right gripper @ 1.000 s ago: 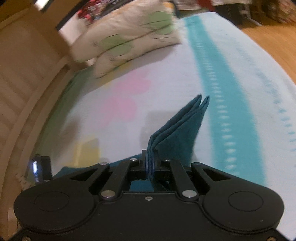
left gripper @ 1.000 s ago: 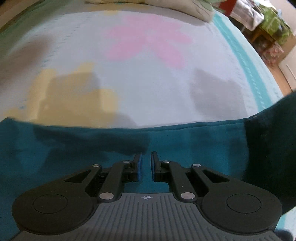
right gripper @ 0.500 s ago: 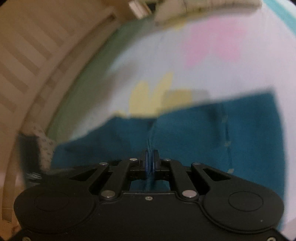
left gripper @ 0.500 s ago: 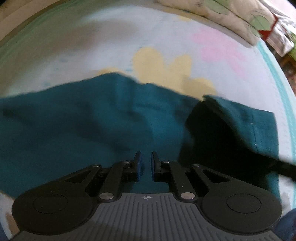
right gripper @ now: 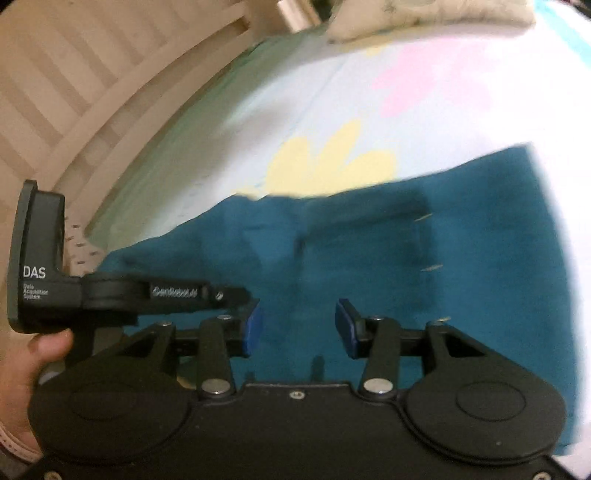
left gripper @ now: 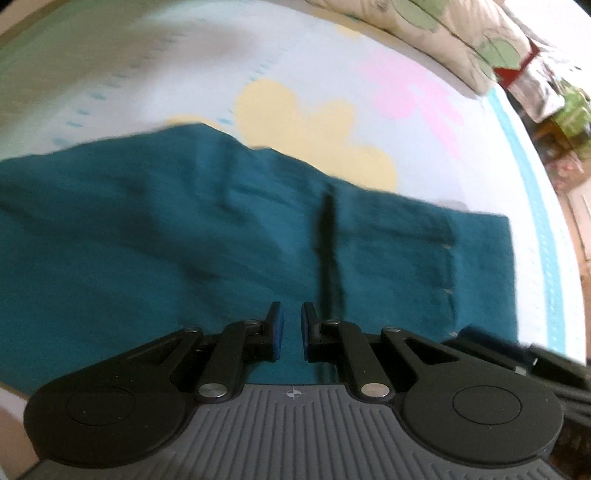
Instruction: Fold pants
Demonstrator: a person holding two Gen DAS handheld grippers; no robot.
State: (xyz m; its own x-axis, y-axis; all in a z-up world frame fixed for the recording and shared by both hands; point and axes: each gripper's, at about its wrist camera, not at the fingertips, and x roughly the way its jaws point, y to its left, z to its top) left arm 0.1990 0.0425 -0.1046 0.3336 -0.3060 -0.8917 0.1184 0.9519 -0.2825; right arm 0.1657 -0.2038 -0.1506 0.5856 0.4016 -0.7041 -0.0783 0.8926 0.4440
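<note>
The teal pants (left gripper: 229, 236) are spread flat on the bed (left gripper: 155, 62), over a pale sheet printed with a yellow flower (left gripper: 306, 122) and a pink flower (left gripper: 413, 92). In the left wrist view the long axis of the garment is seen running left to right across the picture, with one squared end lying at the right, near the sheet's teal border stripe (left gripper: 532, 206). The opposite end is cut off by the left margin of that view, so waist and cuffs cannot be told apart. A dark narrow crease or shadow is seen running up the cloth just right of the left gripper (left gripper: 289, 330); what it is cannot be made out. Both views are blurred, and seams are only faintly visible.

The left gripper's fingers are held with a narrow gap between the blue pads, and nothing is gripped. The right gripper (right gripper: 298, 328) has its fingers spread wide above the cloth, also holding nothing. In the right wrist view the left device and the left hand (right gripper: 40, 350) are seen at the left margin, partly cut off.

Bare sheet is left beyond the far edge of the pants, up to the pillows (left gripper: 436, 33) at the head. A slatted wooden frame (right gripper: 92, 74) borders the bed on the left of the right wrist view.
</note>
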